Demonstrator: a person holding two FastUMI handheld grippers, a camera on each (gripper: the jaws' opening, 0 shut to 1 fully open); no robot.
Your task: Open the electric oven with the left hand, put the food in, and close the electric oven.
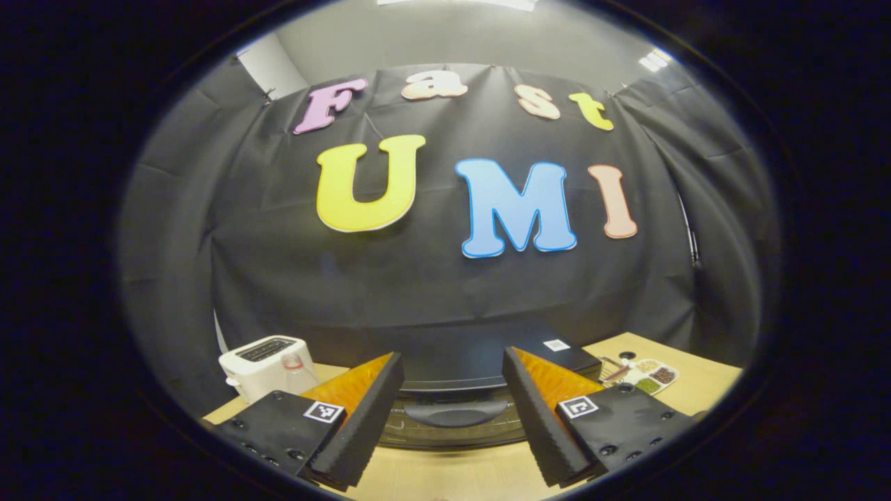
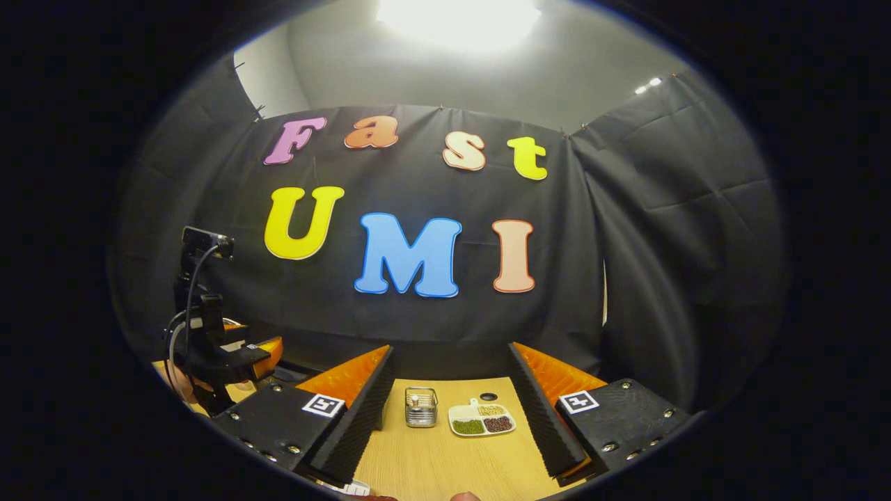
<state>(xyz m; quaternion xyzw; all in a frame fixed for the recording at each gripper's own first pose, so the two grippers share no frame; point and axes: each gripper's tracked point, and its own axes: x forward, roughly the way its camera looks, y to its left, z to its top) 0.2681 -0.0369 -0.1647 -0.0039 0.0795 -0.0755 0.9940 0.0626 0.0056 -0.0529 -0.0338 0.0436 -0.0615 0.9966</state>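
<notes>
Left gripper (image 1: 452, 410) agape before closed oven (image 1: 459, 390).

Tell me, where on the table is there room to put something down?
Bare wood lies before the oven, between the left gripper's fingers, and before the wire basket and divided dish. It is crowded behind, where toaster, oven and dish stand close.

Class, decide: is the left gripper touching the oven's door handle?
Apart. In the left gripper view the left gripper is open, and the oven door handle lies beyond, between its fingers, without contact.
</notes>
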